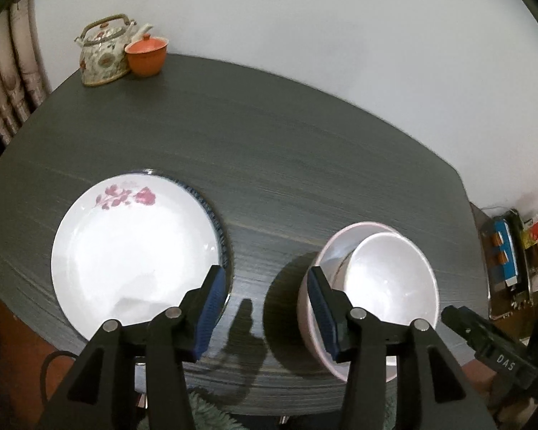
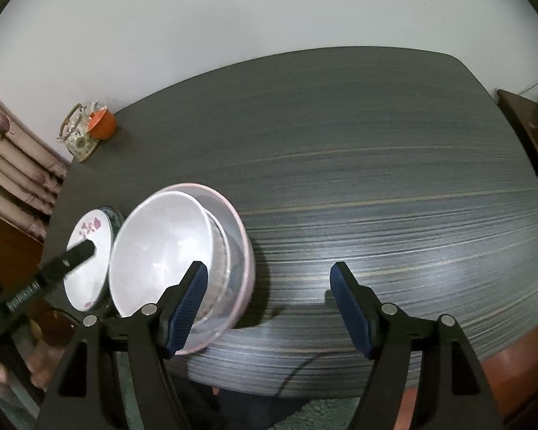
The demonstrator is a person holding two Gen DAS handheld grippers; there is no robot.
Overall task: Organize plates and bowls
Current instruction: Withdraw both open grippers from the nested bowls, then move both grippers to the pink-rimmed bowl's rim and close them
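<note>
Left wrist view: the left gripper (image 1: 265, 308) hangs over the near edge of the dark table (image 1: 305, 150), its blue-padded fingers spread wide with nothing between them.
Plates: a white plate (image 1: 132, 251) with a pink flower print lies flat on the near left of the table, stacked on a blue-rimmed plate (image 1: 211, 208) whose edge shows along its right side.
Bowls: a white bowl (image 1: 391, 279) sits tilted inside a larger pink-rimmed bowl (image 1: 326, 251) on the near right, well apart from the plates.
Far corner: a flowered teapot (image 1: 104, 53) and an orange lidded cup (image 1: 147, 55) stand touching at the far left.
Right wrist view: the right gripper (image 2: 269, 304) is also spread and holds nothing; its left finger (image 2: 188, 308) overlaps the bowls' near rim, though contact cannot be told.
Same view, left side: the left gripper's black tip reaches over the flowered plate.
</note>
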